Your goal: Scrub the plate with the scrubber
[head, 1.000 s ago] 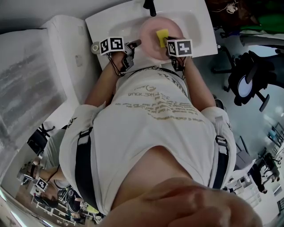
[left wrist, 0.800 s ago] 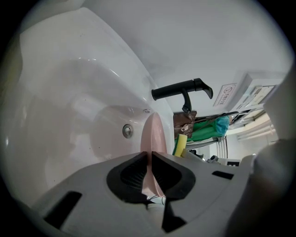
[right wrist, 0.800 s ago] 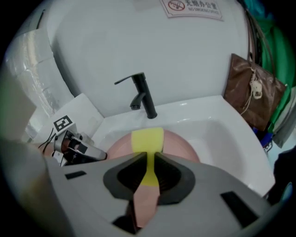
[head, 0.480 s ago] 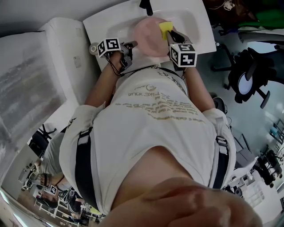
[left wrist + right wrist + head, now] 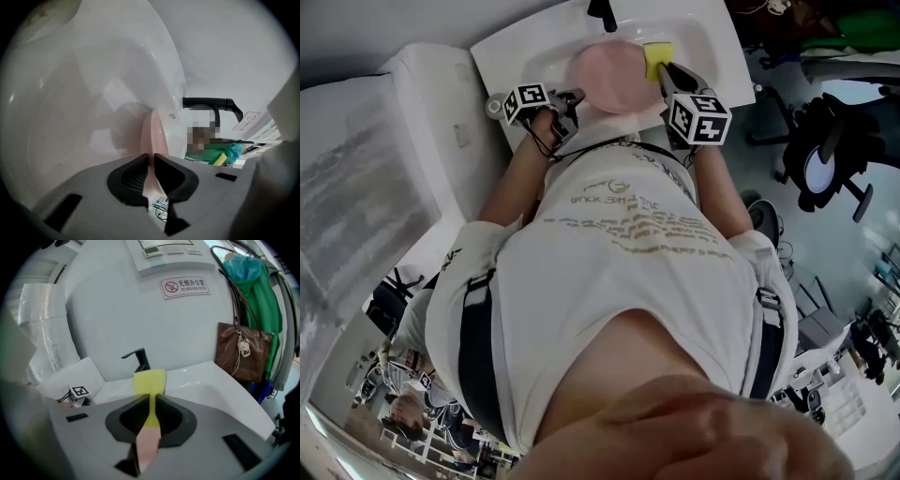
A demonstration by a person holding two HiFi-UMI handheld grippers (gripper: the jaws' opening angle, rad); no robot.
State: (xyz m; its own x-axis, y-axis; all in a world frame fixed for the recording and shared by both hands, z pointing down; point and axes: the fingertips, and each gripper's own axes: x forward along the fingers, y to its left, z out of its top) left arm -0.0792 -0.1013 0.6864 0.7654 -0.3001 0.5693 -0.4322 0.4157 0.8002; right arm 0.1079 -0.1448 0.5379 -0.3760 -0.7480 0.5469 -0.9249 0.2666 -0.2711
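From your head view, the round, pale-pink plate (image 5: 609,75) sits in the white sink (image 5: 717,56). In your left gripper (image 5: 574,96) view, the jaws clamp its thin rim. In your right gripper (image 5: 666,73) view, the jaws pinch the yellow scrubber (image 5: 150,380).

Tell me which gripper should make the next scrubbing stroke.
Right. The right gripper is shut on the yellow scrubber beside the pink plate; the left gripper clamps the plate's rim, steadying it.

White sink (image 5: 211,380), black faucet (image 5: 138,359), brown bag (image 5: 243,352), green garment (image 5: 262,301)
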